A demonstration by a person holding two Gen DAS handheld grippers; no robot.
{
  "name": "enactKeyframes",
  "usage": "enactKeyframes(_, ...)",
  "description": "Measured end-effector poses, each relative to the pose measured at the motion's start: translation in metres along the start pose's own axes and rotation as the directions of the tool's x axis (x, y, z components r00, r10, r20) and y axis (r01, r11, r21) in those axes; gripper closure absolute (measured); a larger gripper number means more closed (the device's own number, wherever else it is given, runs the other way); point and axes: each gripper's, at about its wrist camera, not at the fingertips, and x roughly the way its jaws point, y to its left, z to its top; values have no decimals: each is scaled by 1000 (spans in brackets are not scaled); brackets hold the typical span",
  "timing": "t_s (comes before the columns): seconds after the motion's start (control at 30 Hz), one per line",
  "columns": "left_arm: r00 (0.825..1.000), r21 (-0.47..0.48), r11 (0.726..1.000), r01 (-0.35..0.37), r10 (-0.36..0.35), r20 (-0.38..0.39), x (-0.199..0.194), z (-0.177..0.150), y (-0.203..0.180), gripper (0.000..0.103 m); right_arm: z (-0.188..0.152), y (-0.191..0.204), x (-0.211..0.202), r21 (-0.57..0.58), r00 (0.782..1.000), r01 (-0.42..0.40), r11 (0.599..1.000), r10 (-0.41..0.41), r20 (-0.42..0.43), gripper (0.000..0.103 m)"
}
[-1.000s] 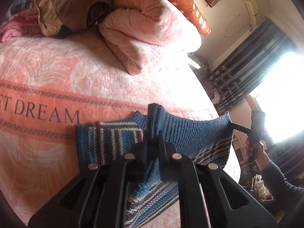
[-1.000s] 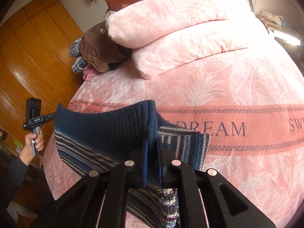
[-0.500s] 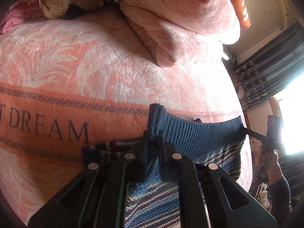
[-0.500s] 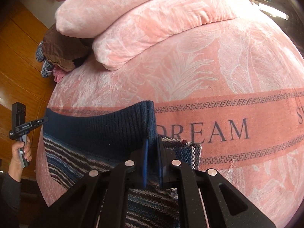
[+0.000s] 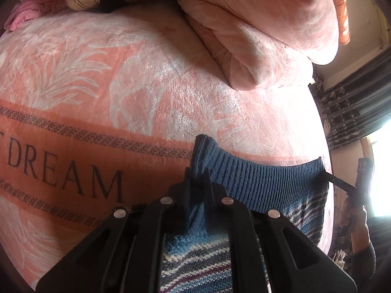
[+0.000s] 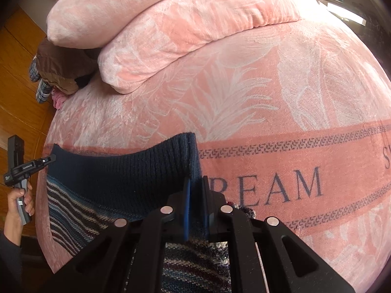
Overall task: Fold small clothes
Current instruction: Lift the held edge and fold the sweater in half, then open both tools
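Left wrist view: the left tool [image 5: 197, 177] is pinching one corner of the blue striped knit sweater's [image 5: 266, 185] ribbed hem, and the right tool [image 6: 195, 185] is clamping the opposite corner. Between them the hem is stretching taut just above the pink bedspread [image 6: 244, 92], near its "DREAM" lettering [image 5: 61, 173], with the striped body hanging below. Beyond the lettering, a folded pink quilt [image 6: 171, 17] is lying.
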Motion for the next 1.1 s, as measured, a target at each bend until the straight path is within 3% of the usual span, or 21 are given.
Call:
enactKeyframes(0.17, 999, -54, 998, -11, 9, -40, 31, -5, 21, 96, -1, -9, 29, 18, 999, 30, 999, -30, -33, 95)
enactKeyframes(0.43, 997, -43, 997, -57, 54, -64, 53, -10, 28, 95, -5, -18, 56, 37, 997, 62, 997, -59, -58, 95)
enactKeyframes(0.5, 996, -54, 995, -89, 87, -25, 43, -11, 26, 90, -9, -19, 64, 33, 994, 80, 996, -78, -73, 87)
enactKeyframes(0.57, 982, -56, 984, -166, 171, 86, 15, -13, 18, 73, -12, -18, 55, 44, 994, 105, 994, -103, -25, 71)
enactKeyframes(0.63, 986, -19, 999, -38, 41, 164, -12, -20, 2, 73, -15, -12, 29, 46, 994, 65, 997, -69, 80, 70)
enactKeyframes(0.7, 984, 30, 995, 91, -94, 152, -21, -32, -13, 73, -21, -4, 12, 33, 994, -38, 999, 34, 105, 70)
enactKeyframes(0.73, 986, 43, 993, 113, -118, 115, -14, -37, -16, 72, -23, 0, 12, 26, 994, -64, 998, 62, 86, 70)
enactKeyframes(0.87, 999, -14, 999, 37, -38, -32, 33, -52, 3, 81, -36, 5, 43, 54, 995, -92, 994, 93, -29, 70)
enactKeyframes(0.9, 999, -34, 999, 24, -25, -36, 40, -54, 11, 96, -39, 2, 51, 54, 996, -79, 995, 81, -41, 71)
enactKeyframes(0.93, 999, -45, 999, 6, -8, -31, 41, -54, 17, 101, -41, -1, 57, 52, 997, -59, 997, 61, -45, 76)
enactKeyframes(0.97, 1000, -59, 998, 13, -14, -26, 40, -53, 19, 101, -42, -6, 61, 62, 998, -41, 997, 44, -43, 89)
enactKeyframes(1.0, 1000, -67, 998, 10, -11, -15, 36, -53, 17, 101, -44, -9, 58, 83, 998, -38, 996, 42, -38, 91)
enactKeyframes(1.03, 1000, -49, 999, 8, -8, 6, 27, -54, 11, 100, -44, -8, 52, 97, 998, -51, 994, 54, -29, 88)
enactKeyframes(1.07, 999, -14, 999, 30, -29, 28, 14, -56, 3, 85, -46, -4, 43, 100, 997, -76, 992, 77, -9, 78)
enactKeyframes(1.1, 997, 32, 997, 69, -70, 40, 2, -63, -8, 81, -52, 1, 33, 95, 993, -118, 989, 117, 10, 77)
